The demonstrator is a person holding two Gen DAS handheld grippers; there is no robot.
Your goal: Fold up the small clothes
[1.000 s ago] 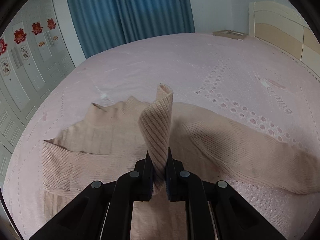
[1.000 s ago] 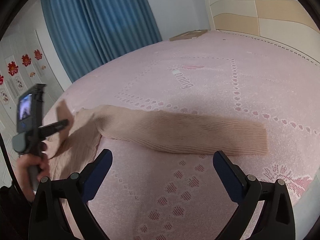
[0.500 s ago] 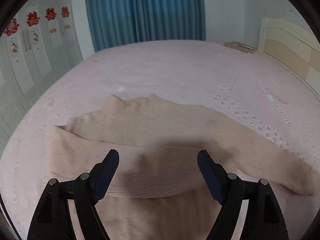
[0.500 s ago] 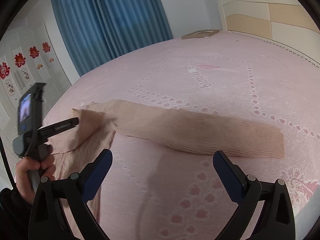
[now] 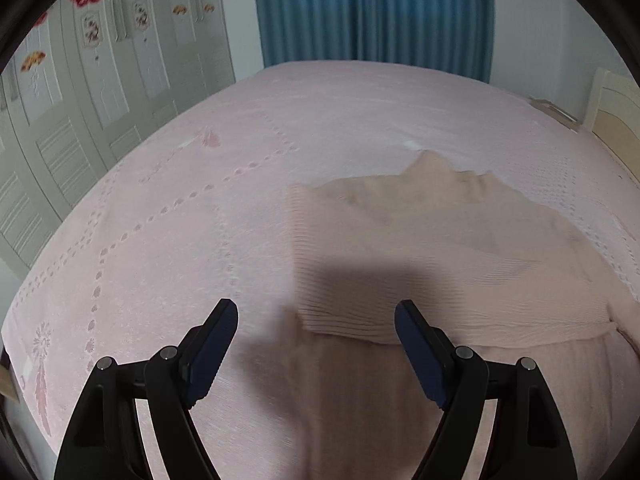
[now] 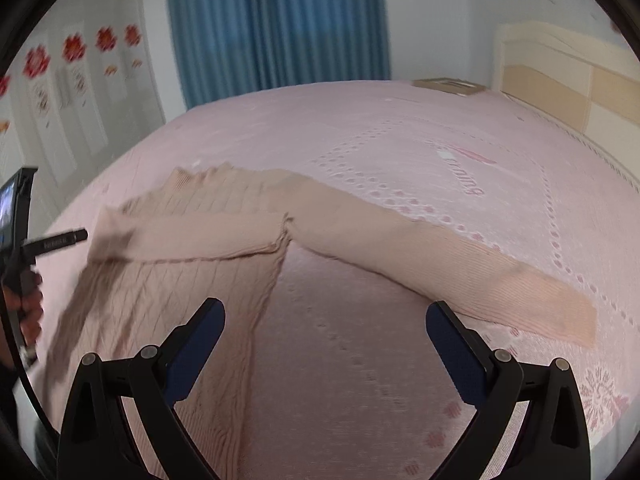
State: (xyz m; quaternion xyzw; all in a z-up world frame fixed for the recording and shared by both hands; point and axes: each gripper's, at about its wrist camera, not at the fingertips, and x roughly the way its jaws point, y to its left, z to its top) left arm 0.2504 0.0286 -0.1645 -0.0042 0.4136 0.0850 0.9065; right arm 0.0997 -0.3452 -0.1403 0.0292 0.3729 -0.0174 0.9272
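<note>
A second ago my left tongs [image 5: 316,354] pinched the near sleeve upright; since then they have let it go and swung off to the left, and they now hang wide and empty over the pink bed [image 5: 168,240], with only the sweater's edge between the tips in the picture and nothing pressed. The folded sleeve [image 6: 192,238] now lies flat across the chest of the beige sweater [image 6: 168,300], which sits spread on the bed toward the wardrobe side (the neck points away from me, toward the blue curtain [image 6: 276,24]). My right tongs [image 6: 324,344] are wide too and hold nothing; they hover above bare bedspread between the sweater's body and the other sleeve [image 6: 440,252], which stretches out long to the right, well clear of the body. As I judge it, the step in hand is that second sleeve. To do it well I would take it near the cuff, not mid-length, so the whole run lifts without dragging the body askew, then carry it low across and lay it over the first sleeve, edges roughly matched. The ribbed knit looks soft and stretchy, so I would grip lightly and release only once it lies flat. The left tongs should keep clear of the first fold.
</note>
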